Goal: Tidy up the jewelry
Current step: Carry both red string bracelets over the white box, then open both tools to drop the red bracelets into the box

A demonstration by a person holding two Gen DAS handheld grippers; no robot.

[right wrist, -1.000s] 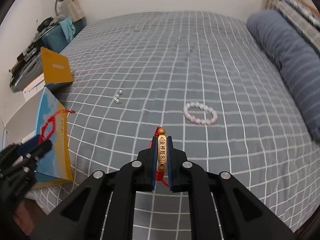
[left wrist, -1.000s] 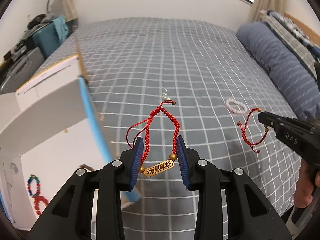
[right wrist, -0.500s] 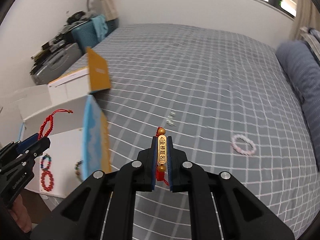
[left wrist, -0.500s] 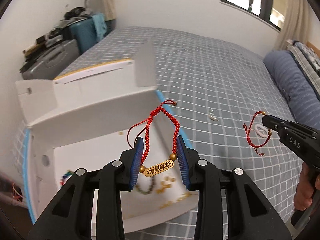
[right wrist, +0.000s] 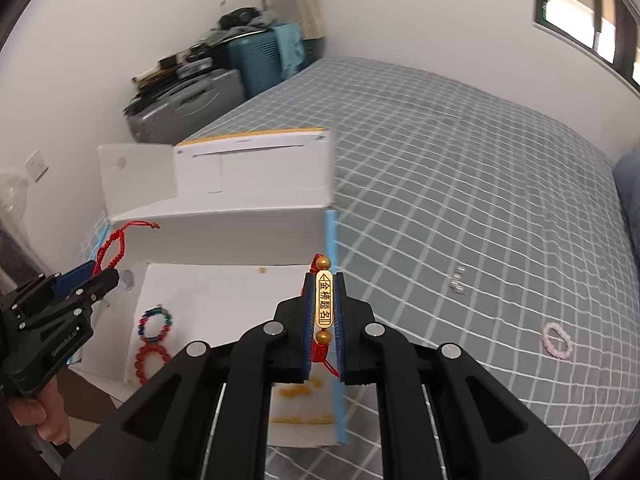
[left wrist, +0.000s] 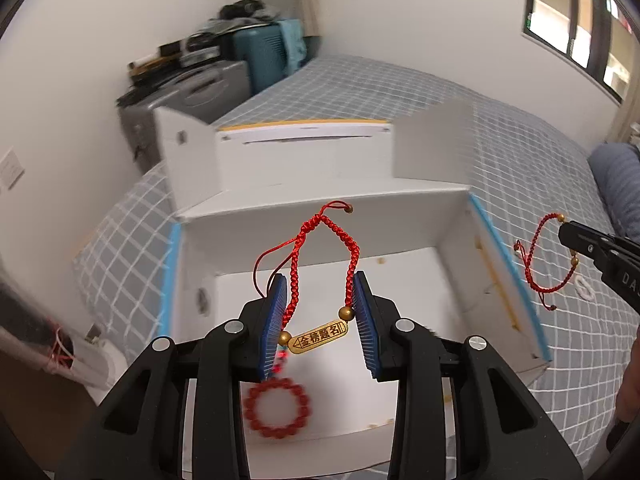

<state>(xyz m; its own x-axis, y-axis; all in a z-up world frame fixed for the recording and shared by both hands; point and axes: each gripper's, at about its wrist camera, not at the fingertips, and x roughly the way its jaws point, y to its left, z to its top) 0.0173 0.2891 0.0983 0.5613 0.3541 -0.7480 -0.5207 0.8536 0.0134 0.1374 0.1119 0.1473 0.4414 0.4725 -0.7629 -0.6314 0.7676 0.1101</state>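
Observation:
My left gripper (left wrist: 320,300) is shut on a red braided cord bracelet with a gold tag (left wrist: 318,334) and holds it above the open white box (left wrist: 320,236). My right gripper (right wrist: 324,308) is shut on a second red cord bracelet with a gold tag (right wrist: 324,306), over the box's blue right edge. That bracelet also shows in the left wrist view (left wrist: 538,256). A red bead bracelet (left wrist: 276,408) and a multicoloured bead bracelet (right wrist: 154,324) lie in the box. A pink bead bracelet (right wrist: 557,341) and small silver pieces (right wrist: 458,282) lie on the bed.
The box sits at the corner of the grey checked bed (right wrist: 460,160), its white flaps (left wrist: 432,140) raised. Suitcases (right wrist: 188,100) and clutter stand by the wall behind. A blue pillow (left wrist: 616,184) lies at the right.
Both grippers have swung left from the bed toward the box. The left one now hangs over the box's inside, and the right one has reached its blue edge. Both still hold their bracelets.

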